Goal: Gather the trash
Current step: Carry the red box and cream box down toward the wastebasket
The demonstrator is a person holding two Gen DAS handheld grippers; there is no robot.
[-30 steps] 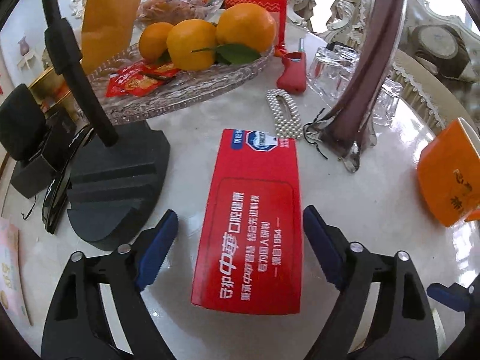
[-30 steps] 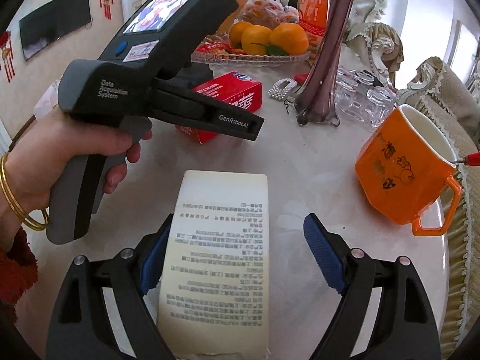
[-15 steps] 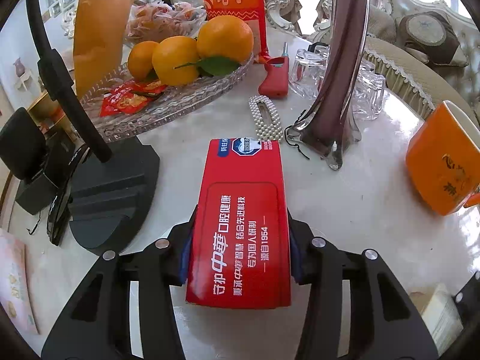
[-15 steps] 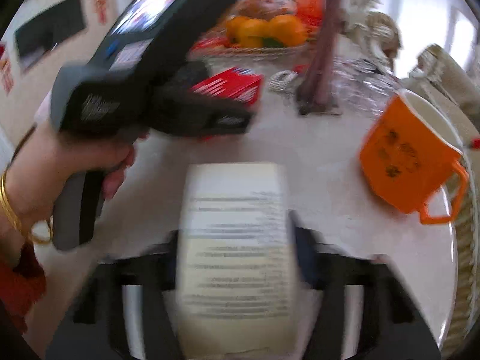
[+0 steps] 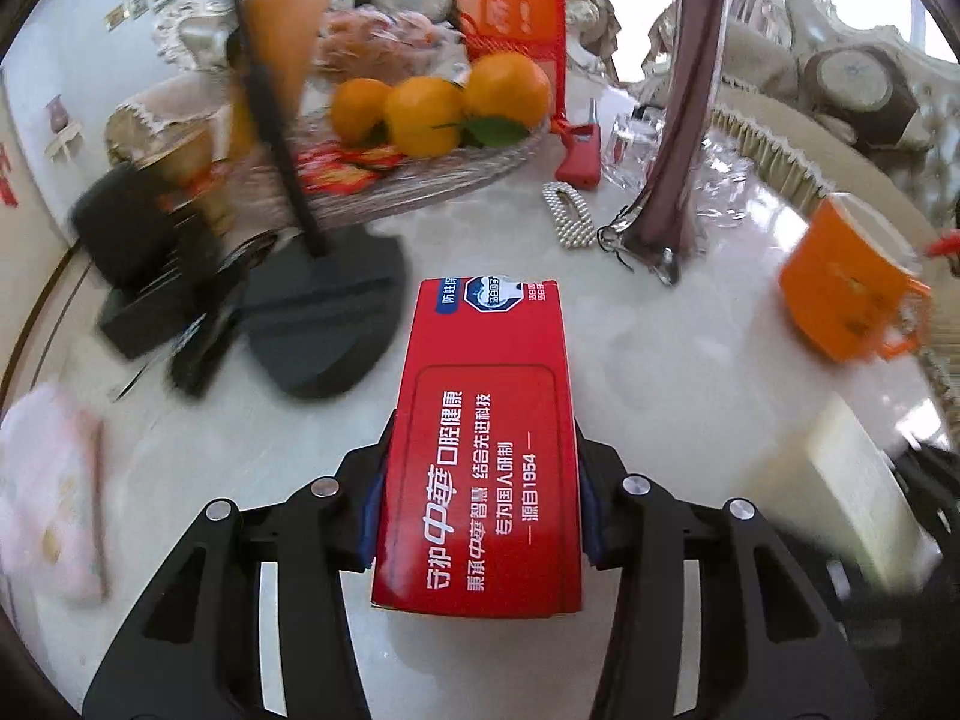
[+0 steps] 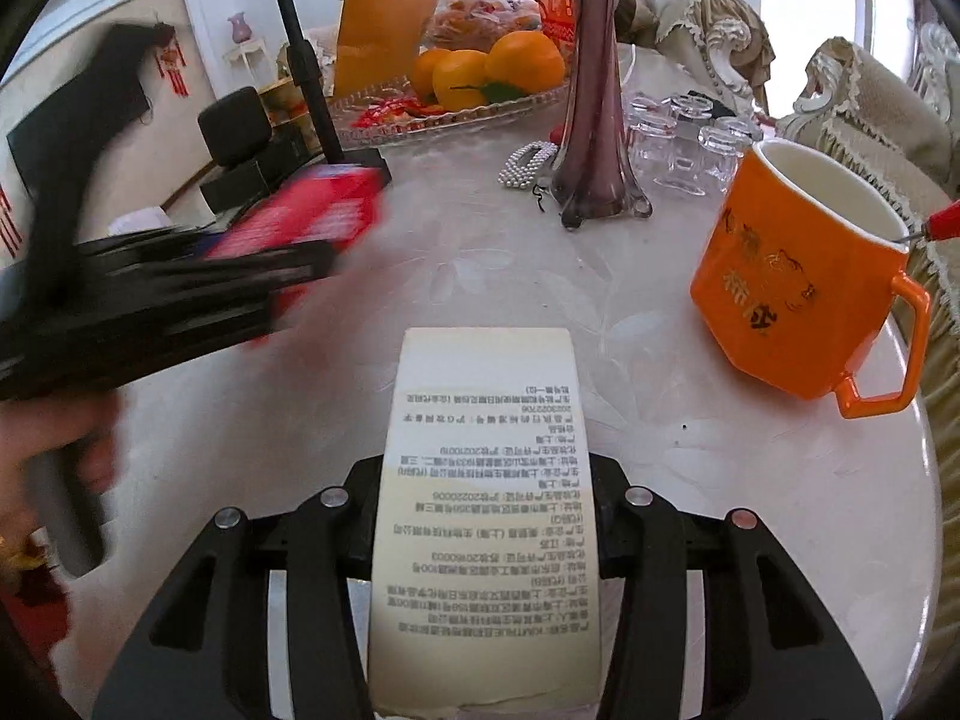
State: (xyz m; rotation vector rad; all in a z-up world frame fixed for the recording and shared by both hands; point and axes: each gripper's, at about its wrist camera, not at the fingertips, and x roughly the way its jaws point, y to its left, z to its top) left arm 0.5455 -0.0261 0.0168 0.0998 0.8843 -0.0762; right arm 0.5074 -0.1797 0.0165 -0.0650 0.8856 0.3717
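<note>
1. Red cardboard: a long red carton (image 5: 480, 456) printed with white characters is held clamped between the jaws of the left gripper (image 5: 477, 510), its far end pointing to 12 o'clock. In the right wrist view it appears blurred at 9 o'clock and seems lifted clear of the marble tabletop (image 6: 690, 456).
2. Cream cardboard: a pale box (image 6: 486, 516) covered in fine black print is pinched between the jaws of the right gripper (image 6: 486, 516). Most of its length projects forward toward 12 o'clock; whether its far end touches the table cannot be told.
3. Bystanders, right wrist view: an orange mug (image 6: 804, 276) is noted at 2 o'clock, a purple glass vase (image 6: 594, 120) at 12 o'clock, clear glasses (image 6: 684, 144) just beside the vase, and a glass fruit tray (image 6: 456, 111) with oranges (image 6: 492, 69) behind.
4. Bystanders, left wrist view: a black stand base (image 5: 324, 324) lies at 10 o'clock, a pearl hair clip (image 5: 570, 219) and red lighter (image 5: 579, 156) at 1 o'clock.
5. Step in hand, judged: both items are grasped and carriage to a bin is due; no bin is seen.
6. Handling advice: jaw pressure is best kept moderate, since empty cartons crush and slip. Both boxes should be raised before being swung, kept level, and steered wide of the mug and vase.
</note>
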